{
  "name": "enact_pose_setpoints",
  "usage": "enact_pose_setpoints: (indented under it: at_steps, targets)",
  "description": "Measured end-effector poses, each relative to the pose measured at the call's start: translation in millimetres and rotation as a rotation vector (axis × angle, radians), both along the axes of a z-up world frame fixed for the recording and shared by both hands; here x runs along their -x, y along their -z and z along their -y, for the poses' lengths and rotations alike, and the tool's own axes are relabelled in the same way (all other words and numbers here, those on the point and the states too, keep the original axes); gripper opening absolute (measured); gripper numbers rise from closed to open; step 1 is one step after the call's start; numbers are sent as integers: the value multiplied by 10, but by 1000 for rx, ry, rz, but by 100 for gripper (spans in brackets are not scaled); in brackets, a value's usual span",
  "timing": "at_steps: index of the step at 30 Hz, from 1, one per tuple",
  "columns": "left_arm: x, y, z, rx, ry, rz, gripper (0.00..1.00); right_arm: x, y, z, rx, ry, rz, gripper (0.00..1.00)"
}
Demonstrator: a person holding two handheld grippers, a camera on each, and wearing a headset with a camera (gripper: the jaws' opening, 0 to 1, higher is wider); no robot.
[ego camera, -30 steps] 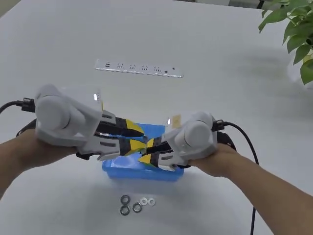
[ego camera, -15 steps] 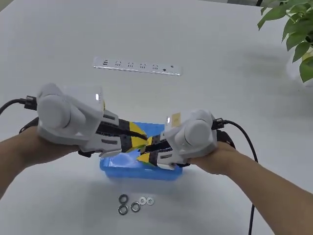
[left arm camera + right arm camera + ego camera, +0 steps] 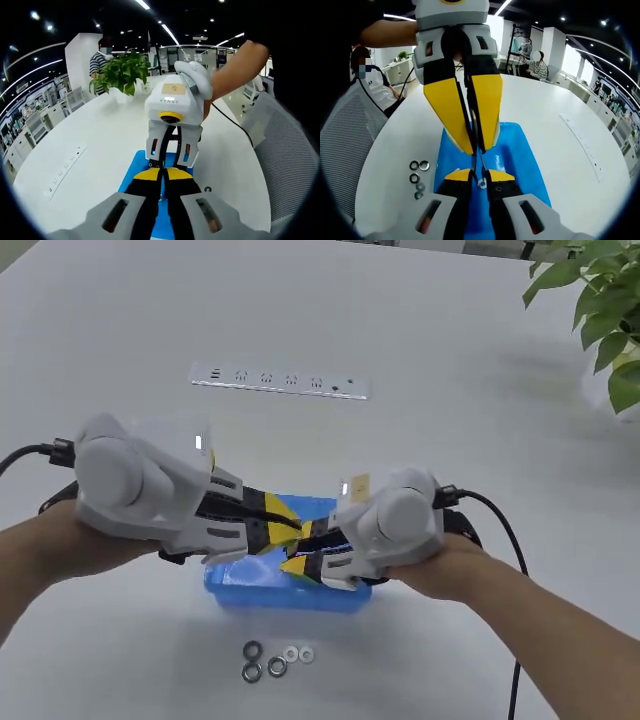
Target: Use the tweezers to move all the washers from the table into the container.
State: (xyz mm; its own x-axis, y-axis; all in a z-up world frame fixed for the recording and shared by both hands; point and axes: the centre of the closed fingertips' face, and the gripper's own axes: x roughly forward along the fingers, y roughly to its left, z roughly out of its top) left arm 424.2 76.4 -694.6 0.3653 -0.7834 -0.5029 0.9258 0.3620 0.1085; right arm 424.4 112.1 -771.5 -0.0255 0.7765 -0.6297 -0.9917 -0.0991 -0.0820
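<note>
Both grippers are held over the blue container (image 3: 250, 586), jaws pointing at each other. The left gripper (image 3: 283, 520) comes in from the person's left and the right gripper (image 3: 300, 552) from the person's right.

Left gripper: in the right gripper view its yellow jaws (image 3: 476, 147) are brought together on the tweezers (image 3: 478, 165), which show as thin dark legs running out from between the jaw tips.

Right gripper: in its own view the jaws (image 3: 480, 176) stand a narrow gap apart. The tip of the tweezers sits in that gap with a small pale ring (image 3: 481, 184) at its end. It cannot be told whether these jaws press on the tweezers, or whether the ring is clamped in the tip or lies on the container floor.

Washers (image 3: 275, 661): a small cluster lies on the white table (image 3: 450, 360), just beside the container's near wall and outside it. In the right gripper view the cluster (image 3: 418, 179) is to the left of the container (image 3: 520, 150).

Other items: a white power strip (image 3: 281, 382) lies well beyond the container, and a green plant (image 3: 600, 310) stands at the table's far right
</note>
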Motion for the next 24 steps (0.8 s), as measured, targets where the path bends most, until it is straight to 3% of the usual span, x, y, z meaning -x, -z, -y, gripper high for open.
enact_pose_setpoints:
  at_steps: [24]
  targets:
    - [146, -293, 81, 51, -11, -3, 6, 79, -300, 198, -34, 80, 11, 22]
